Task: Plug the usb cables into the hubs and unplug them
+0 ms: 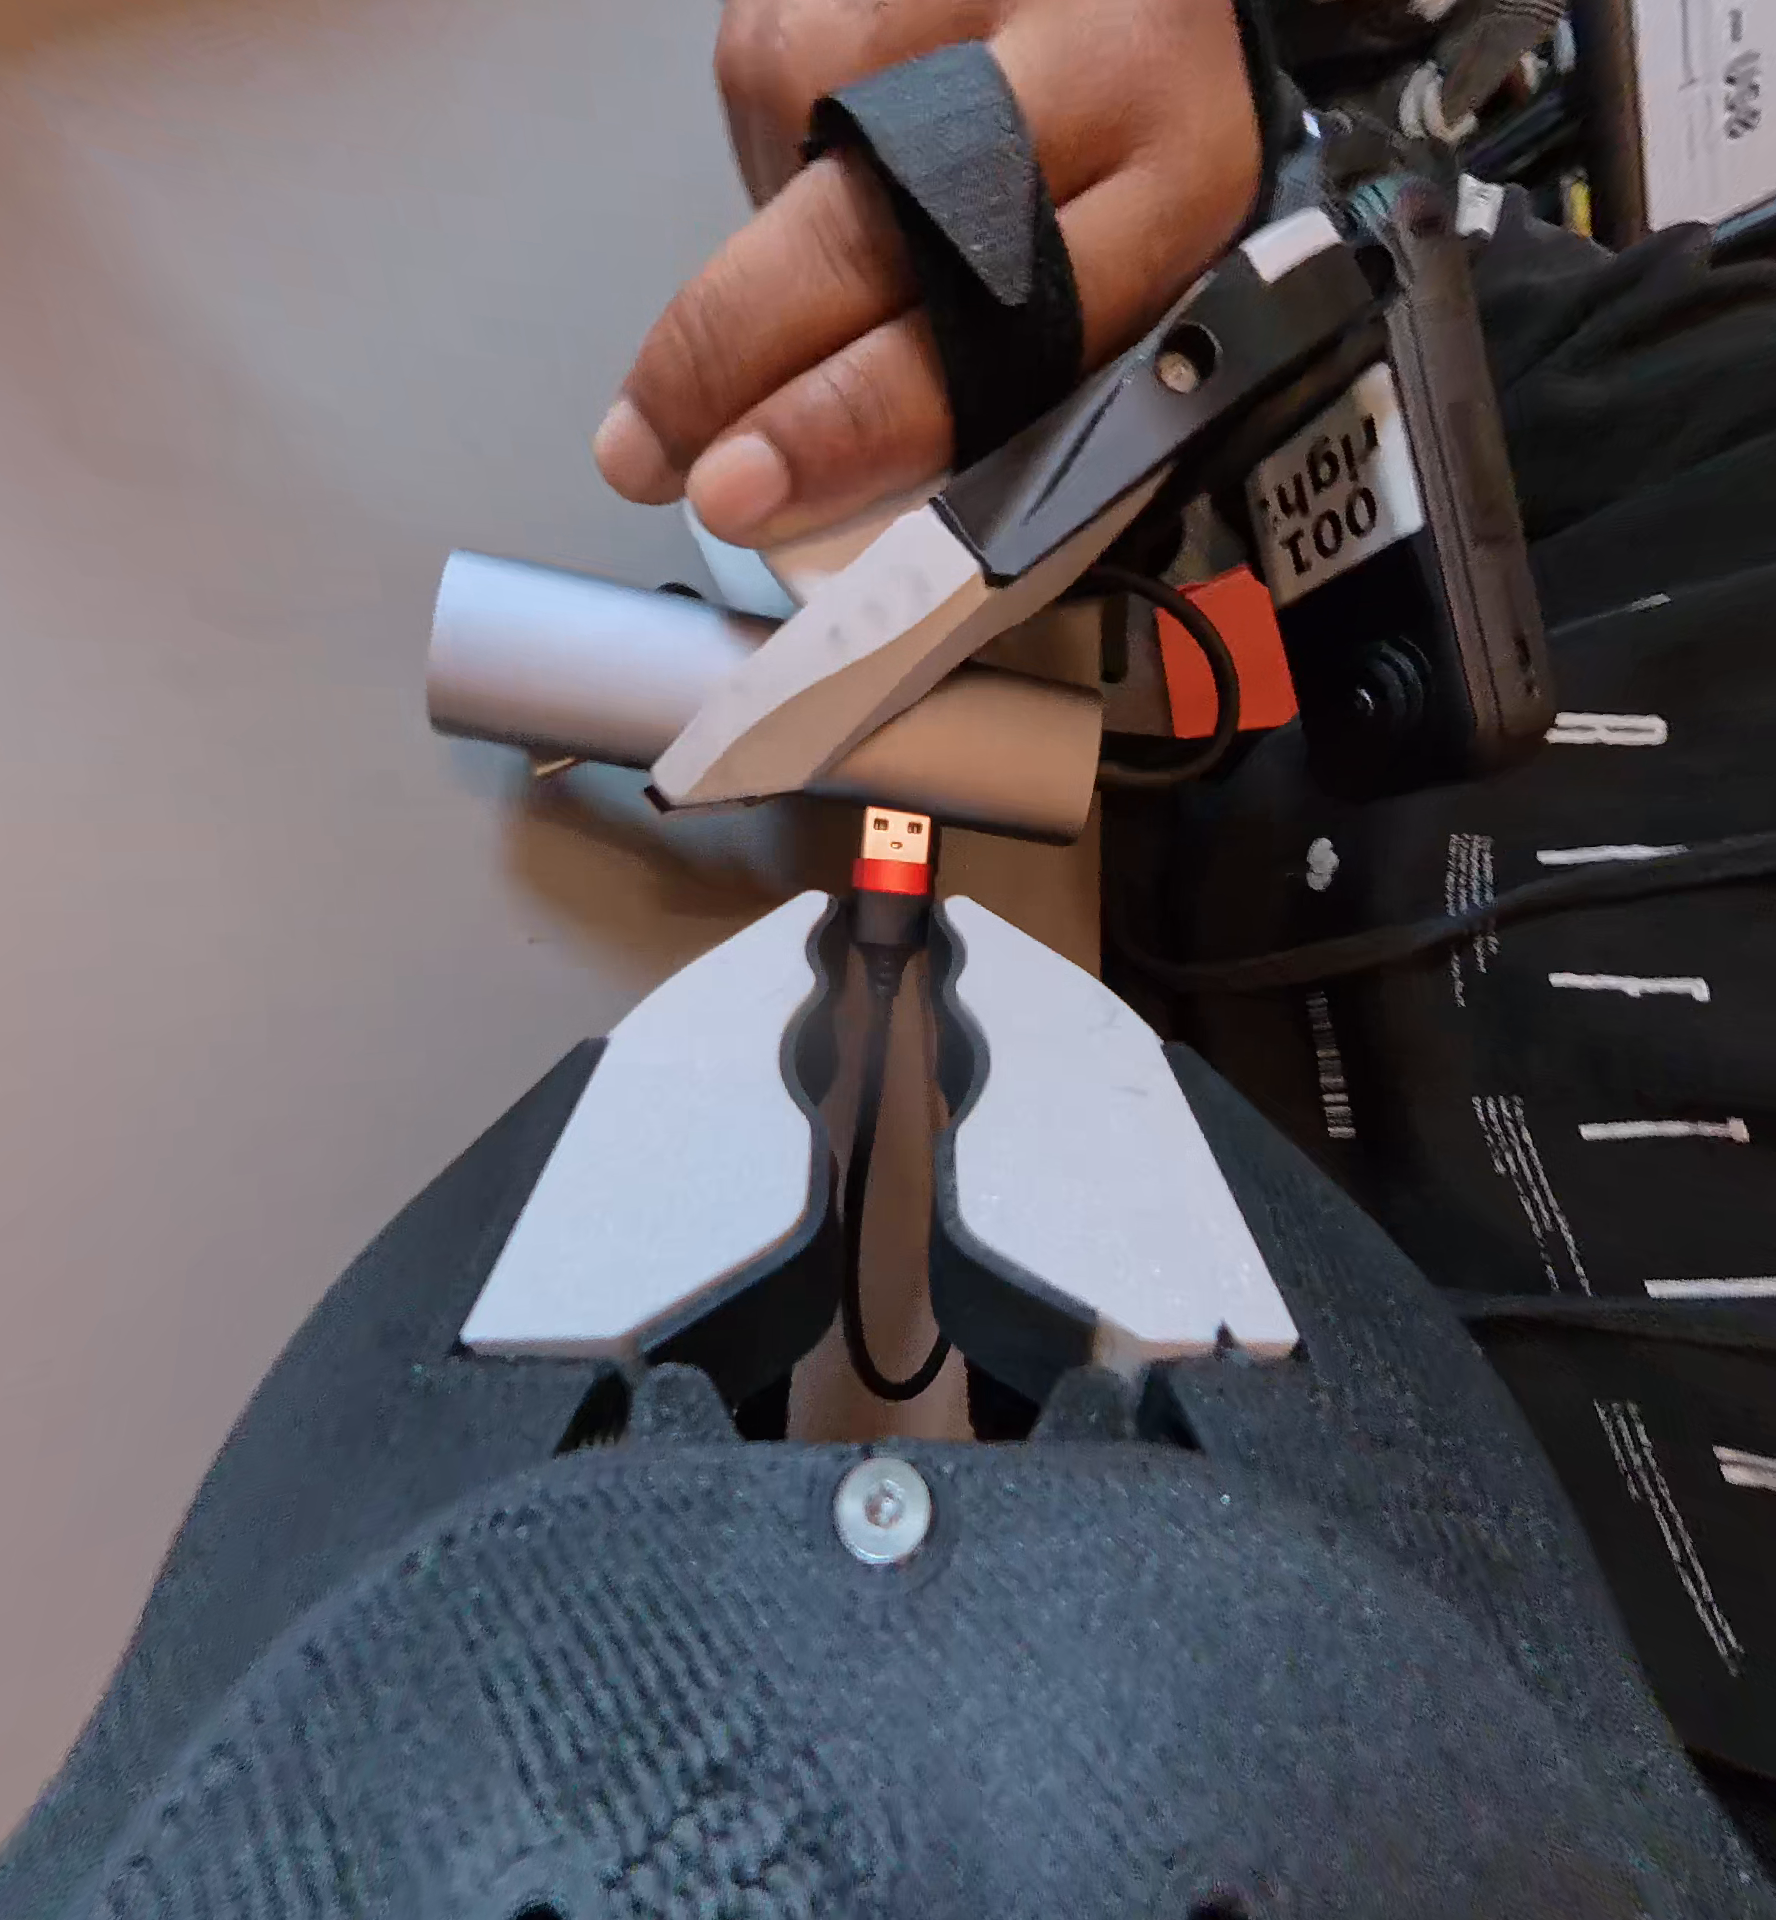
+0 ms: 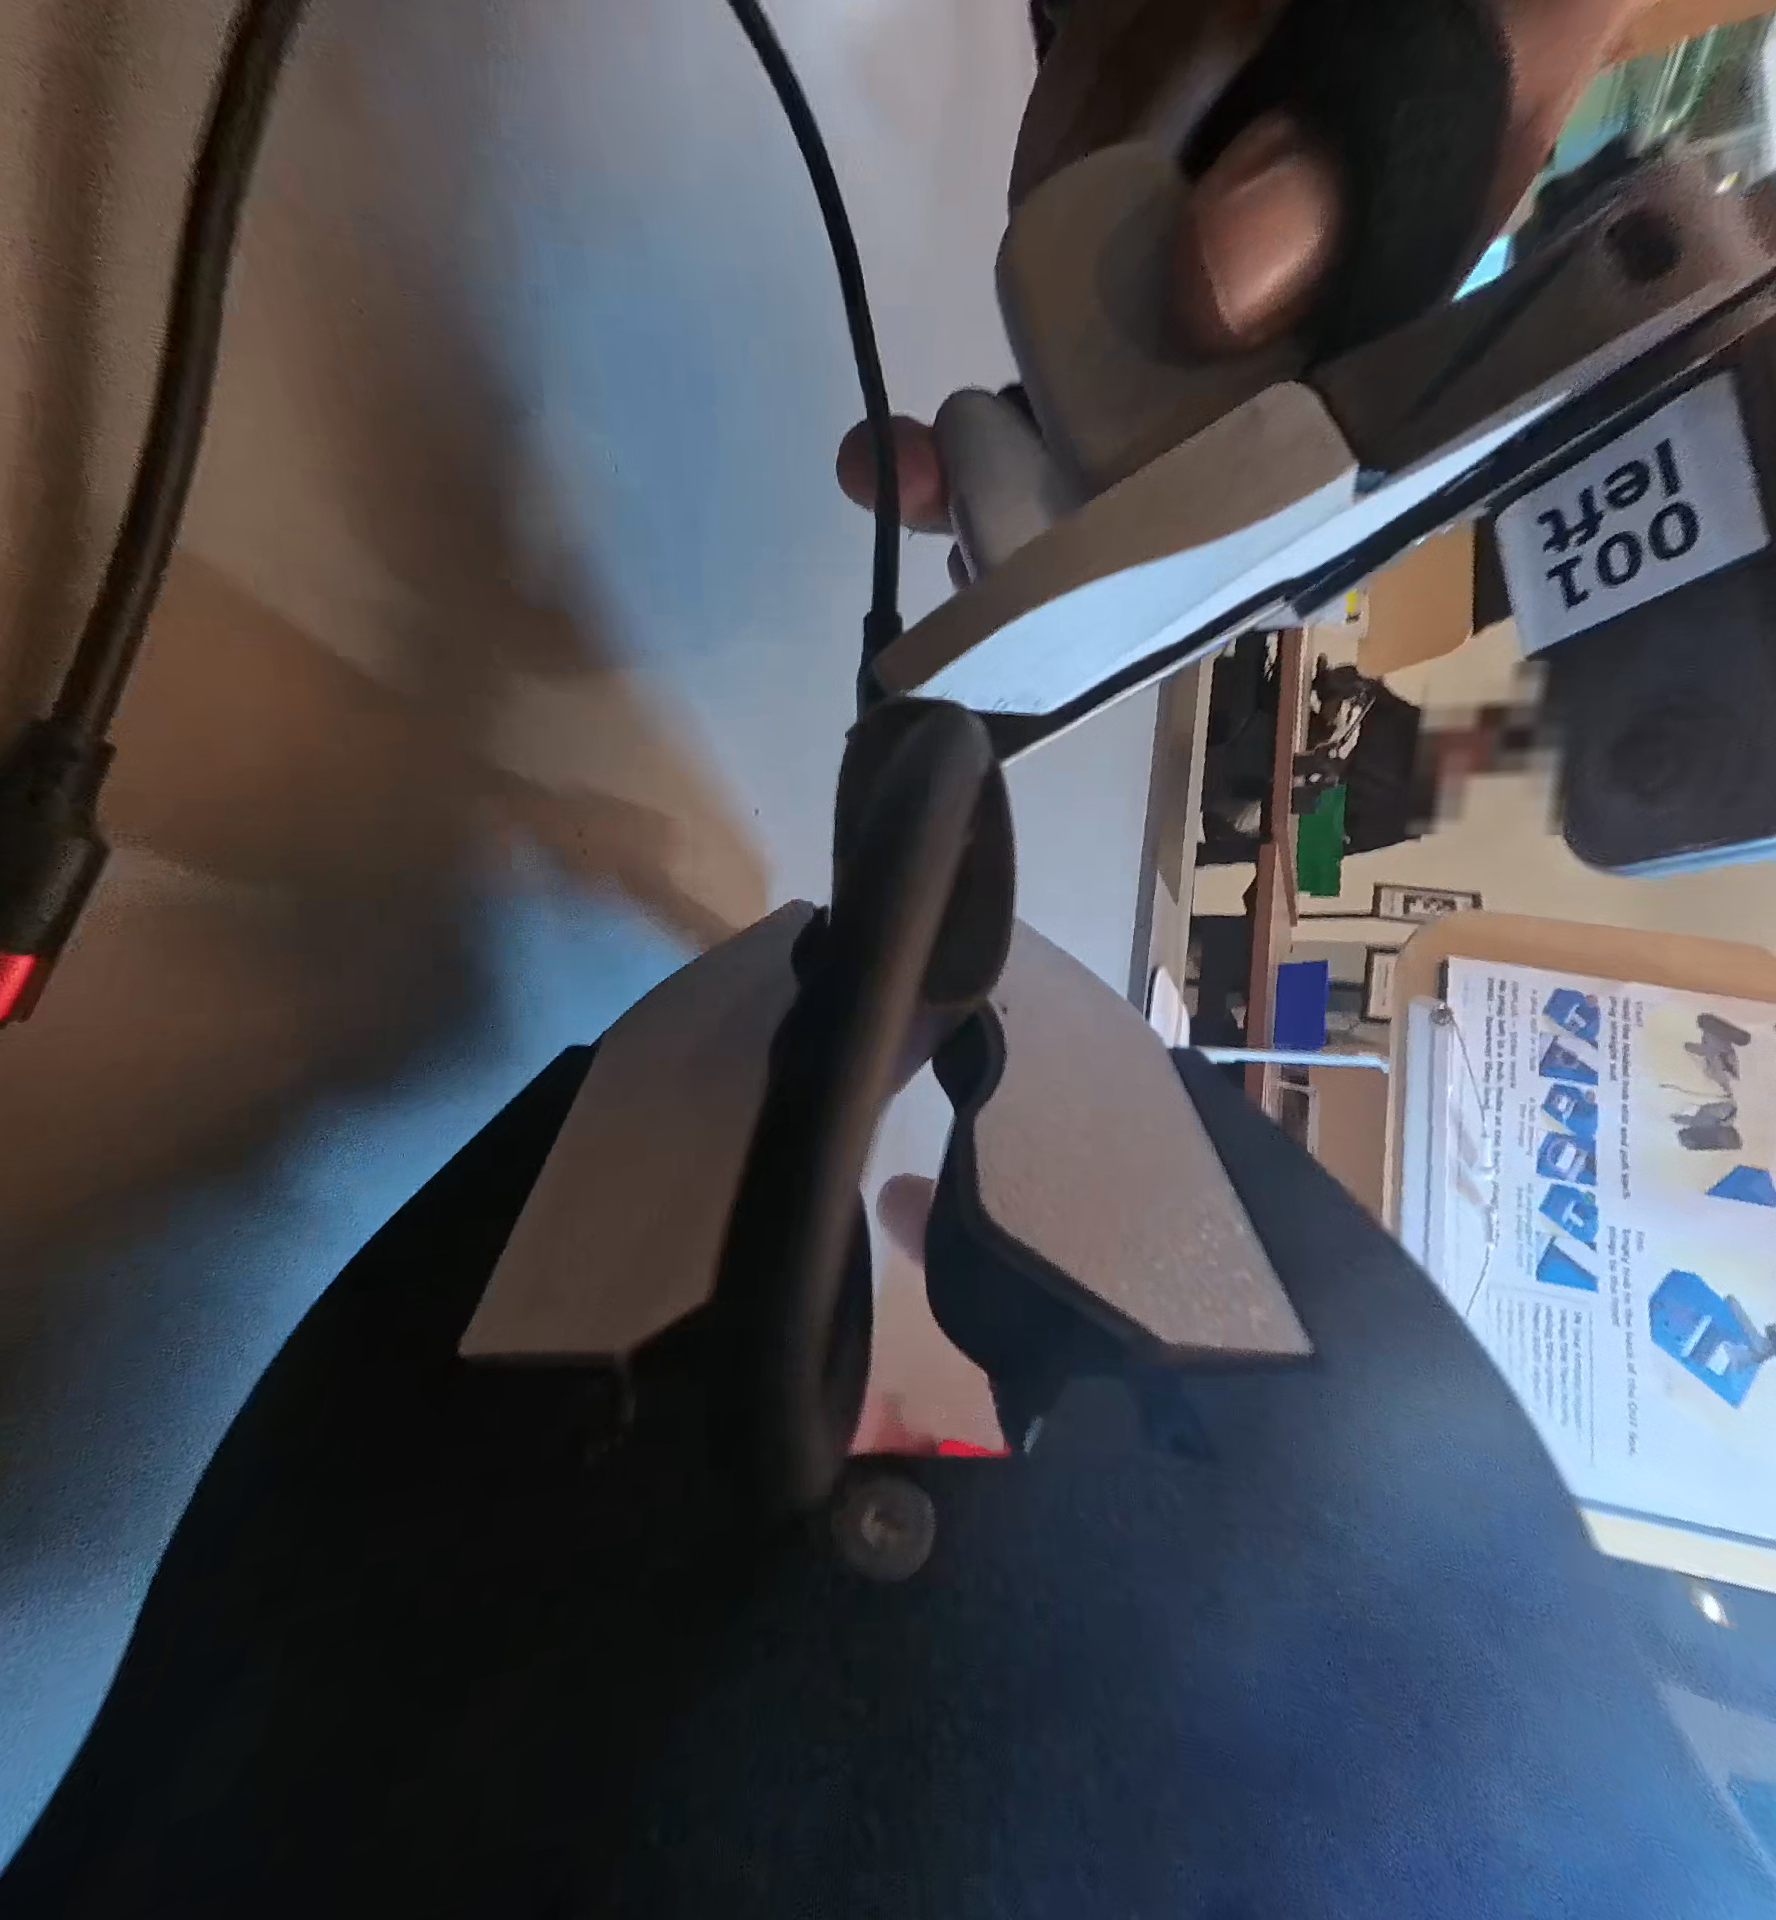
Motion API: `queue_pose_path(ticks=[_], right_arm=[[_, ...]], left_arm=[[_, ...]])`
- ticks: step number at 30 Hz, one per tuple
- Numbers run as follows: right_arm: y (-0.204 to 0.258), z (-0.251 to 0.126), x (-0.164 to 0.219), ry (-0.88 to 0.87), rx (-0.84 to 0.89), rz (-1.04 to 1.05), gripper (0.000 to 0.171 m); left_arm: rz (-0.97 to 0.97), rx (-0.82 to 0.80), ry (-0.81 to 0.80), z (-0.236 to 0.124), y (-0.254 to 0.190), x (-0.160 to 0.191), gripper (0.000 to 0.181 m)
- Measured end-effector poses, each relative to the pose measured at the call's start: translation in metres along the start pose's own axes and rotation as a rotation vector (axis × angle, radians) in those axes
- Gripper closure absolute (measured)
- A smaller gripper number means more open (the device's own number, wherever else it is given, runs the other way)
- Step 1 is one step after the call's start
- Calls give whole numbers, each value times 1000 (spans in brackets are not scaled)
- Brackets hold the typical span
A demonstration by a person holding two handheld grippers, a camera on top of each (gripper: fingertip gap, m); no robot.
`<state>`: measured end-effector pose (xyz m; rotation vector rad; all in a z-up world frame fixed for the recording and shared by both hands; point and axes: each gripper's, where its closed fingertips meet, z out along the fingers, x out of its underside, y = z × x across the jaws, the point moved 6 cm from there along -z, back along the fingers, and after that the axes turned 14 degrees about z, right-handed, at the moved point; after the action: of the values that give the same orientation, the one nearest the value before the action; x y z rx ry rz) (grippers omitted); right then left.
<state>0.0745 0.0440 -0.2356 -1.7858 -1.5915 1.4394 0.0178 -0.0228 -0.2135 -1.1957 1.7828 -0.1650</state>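
Observation:
In the left wrist view my left gripper (image 1: 889,906) is shut on a black USB cable (image 1: 889,1091) just behind its red collar. The metal plug (image 1: 896,836) points up, its tip at the lower edge of a dark grey hub (image 1: 977,764), with most of the metal showing. One pale finger (image 1: 842,665) of the right gripper lies across that hub. In the right wrist view my right gripper (image 2: 905,935) is shut on the hub (image 2: 894,1039), seen edge-on. A finger (image 2: 1123,582) of the left gripper reaches the hub's far end.
A second black USB plug with a red collar (image 2: 1,935) hangs at the left edge. A thin black cable (image 2: 842,260) arcs up from the hub's far end. A light grey tube (image 1: 572,655) sticks out left of the hub. A person's black printed garment (image 1: 1642,1039) fills the right. The grippers' ends are close to 5 cm from one another.

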Motion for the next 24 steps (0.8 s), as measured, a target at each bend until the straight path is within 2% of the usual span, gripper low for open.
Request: queue_pose_path(ticks=[5, 12, 16, 17, 21, 24], right_arm=[[2, -5, -10, -97, -45, 22, 153], [4, -6, -9, -80, -51, 26, 153], [-1, -5, -8, -98, -42, 107, 152], [-1, -5, -8, -100, -41, 109, 154], [2, -4, -8, -106, -50, 114, 153], [3, -4, -10, -115, -54, 119, 153]], left_arm=[[44, 60, -26, 4, -14, 0, 167], [11, 64, -92, 3, -11, 4, 167], [75, 2, -140, -5, -13, 4, 165], [95, -8, -138, -5, -15, 5, 158], [176, -89, -76, -4, -16, 15, 151], [229, -169, -21, -3, -10, 24, 152]])
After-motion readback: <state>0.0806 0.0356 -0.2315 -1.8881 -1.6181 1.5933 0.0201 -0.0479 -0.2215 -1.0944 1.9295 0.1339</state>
